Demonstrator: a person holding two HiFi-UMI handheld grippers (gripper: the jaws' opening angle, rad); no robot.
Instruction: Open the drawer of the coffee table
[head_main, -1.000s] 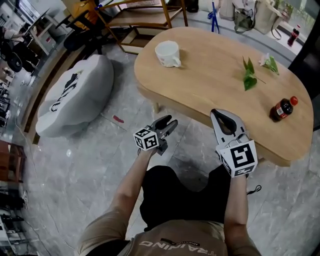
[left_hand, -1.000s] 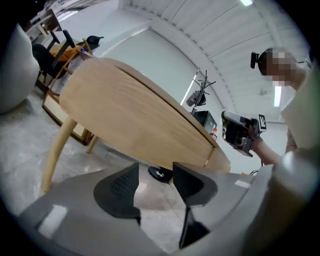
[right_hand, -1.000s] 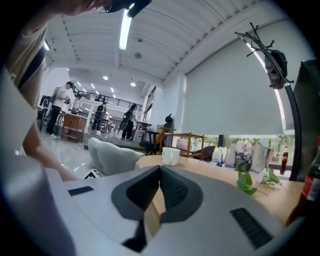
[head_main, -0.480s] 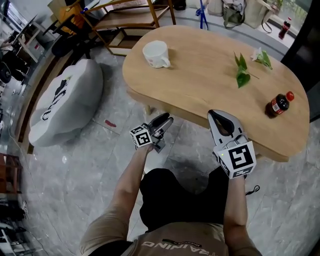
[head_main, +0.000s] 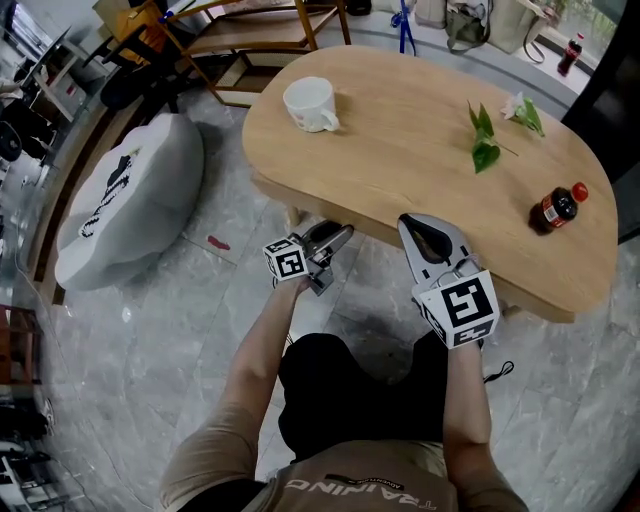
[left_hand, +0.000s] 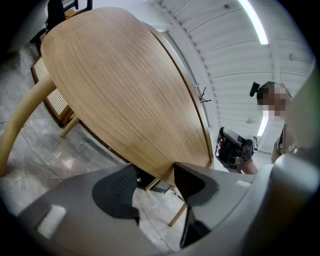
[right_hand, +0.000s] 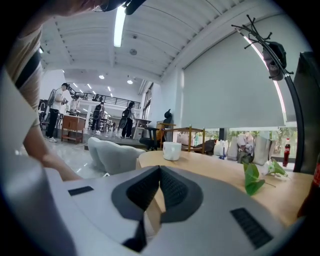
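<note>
The oval wooden coffee table (head_main: 400, 110) stands in front of me. Its top hides any drawer in the head view. My left gripper (head_main: 335, 235) is open and empty, with its tips at the table's near edge. In the left gripper view a broad wooden face of the table (left_hand: 125, 90) fills the frame beyond the parted pads of the left gripper (left_hand: 155, 172), and a dark part (left_hand: 160, 186) shows under it. My right gripper (head_main: 415, 222) is shut with nothing in it, level with the tabletop (right_hand: 215, 167) at its near edge. The right gripper's (right_hand: 160, 170) pads meet at the tips.
On the table stand a white cup (head_main: 310, 105), green leaves (head_main: 485, 150) and a dark bottle with a red cap (head_main: 553, 208). A grey beanbag (head_main: 125, 200) lies on the marble floor at the left. Wooden furniture (head_main: 260, 30) stands behind the table.
My left gripper has moved forward to the table's near edge. The right gripper has hardly moved. The head view has shifted a little.
</note>
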